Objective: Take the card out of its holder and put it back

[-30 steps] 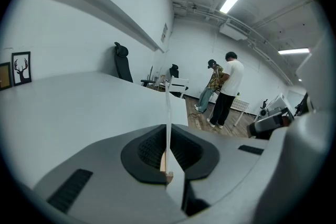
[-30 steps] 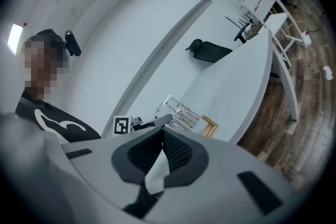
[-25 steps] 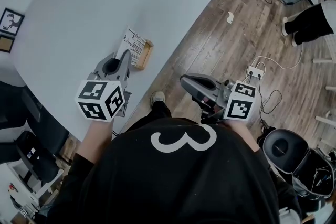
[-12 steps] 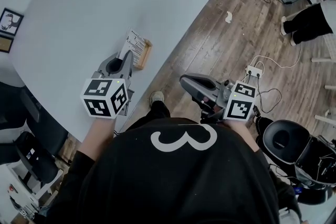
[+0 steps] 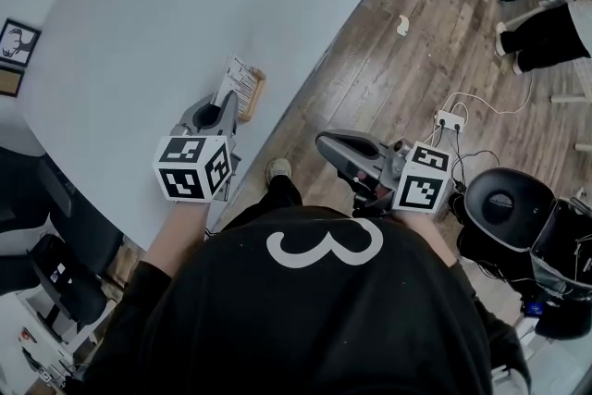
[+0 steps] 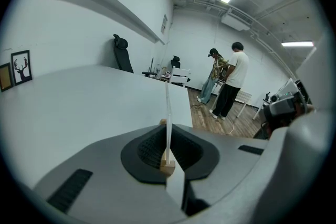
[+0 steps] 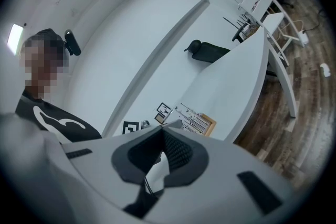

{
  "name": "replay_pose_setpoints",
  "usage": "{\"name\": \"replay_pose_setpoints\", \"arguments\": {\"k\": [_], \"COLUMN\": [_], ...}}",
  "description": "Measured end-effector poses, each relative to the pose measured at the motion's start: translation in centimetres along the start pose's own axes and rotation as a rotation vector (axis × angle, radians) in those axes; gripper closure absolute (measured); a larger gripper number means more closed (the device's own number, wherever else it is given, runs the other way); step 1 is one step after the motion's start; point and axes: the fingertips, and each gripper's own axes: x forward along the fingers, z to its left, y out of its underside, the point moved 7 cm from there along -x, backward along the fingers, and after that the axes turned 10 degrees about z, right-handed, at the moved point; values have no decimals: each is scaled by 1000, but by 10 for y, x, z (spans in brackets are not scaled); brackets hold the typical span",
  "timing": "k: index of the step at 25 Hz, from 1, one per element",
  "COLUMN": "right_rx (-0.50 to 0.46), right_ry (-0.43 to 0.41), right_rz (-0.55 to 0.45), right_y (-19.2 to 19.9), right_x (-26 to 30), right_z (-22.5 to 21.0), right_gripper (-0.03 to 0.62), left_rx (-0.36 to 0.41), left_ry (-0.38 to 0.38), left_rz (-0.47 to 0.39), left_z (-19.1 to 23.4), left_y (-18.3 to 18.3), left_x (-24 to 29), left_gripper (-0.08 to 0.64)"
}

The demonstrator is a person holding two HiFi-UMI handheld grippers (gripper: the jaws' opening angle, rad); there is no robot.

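A white printed card (image 5: 238,80) stands in a small wooden holder (image 5: 253,95) near the white table's (image 5: 139,14) right edge. My left gripper (image 5: 225,103) reaches it from the near side, jaws shut on the card. In the left gripper view the card (image 6: 167,105) shows edge-on between the pads, its lower edge meeting the holder (image 6: 168,165); how deep it sits I cannot tell. My right gripper (image 5: 324,143) hangs off the table over the wooden floor, shut and empty. In the right gripper view its tips (image 7: 165,126) meet, with the card (image 7: 191,119) and holder (image 7: 209,124) beyond.
Two small framed pictures (image 5: 17,39) lie on the table's far left. On the floor at the right are a power strip (image 5: 450,123) with cables and a black chair (image 5: 504,208). People stand at the room's far side (image 6: 228,81).
My left gripper has sunk a little with the card, toward the holder. The right gripper has kept still.
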Motion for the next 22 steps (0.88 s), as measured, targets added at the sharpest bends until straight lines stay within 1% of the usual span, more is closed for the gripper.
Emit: {"name": "replay_pose_setpoints", "arguments": {"k": [5,11,15,19,22], "right_rx": [5,9,3,-11,-30], "right_ry": [11,17,11,-6,-18], "right_rz": [-3,6,16,17,12], "right_y": [-1,-1,-3,-4,2], "right_x": [-1,-1,0,0,-10], "right_z": [2,2,4,7,12], "right_gripper": [581,581,581,581,581], "left_rx": [-15,-38,-67,-89,-106], "left_ry": [2,20,29,11,-5], "left_rz": [19,9,-29,-77,-105], "left_z": [6,14,16,19,10], "left_y": [7,6,3,1,7], "left_x": [7,10,6,-8,-28], "left_gripper": [535,534,532,512,494]}}
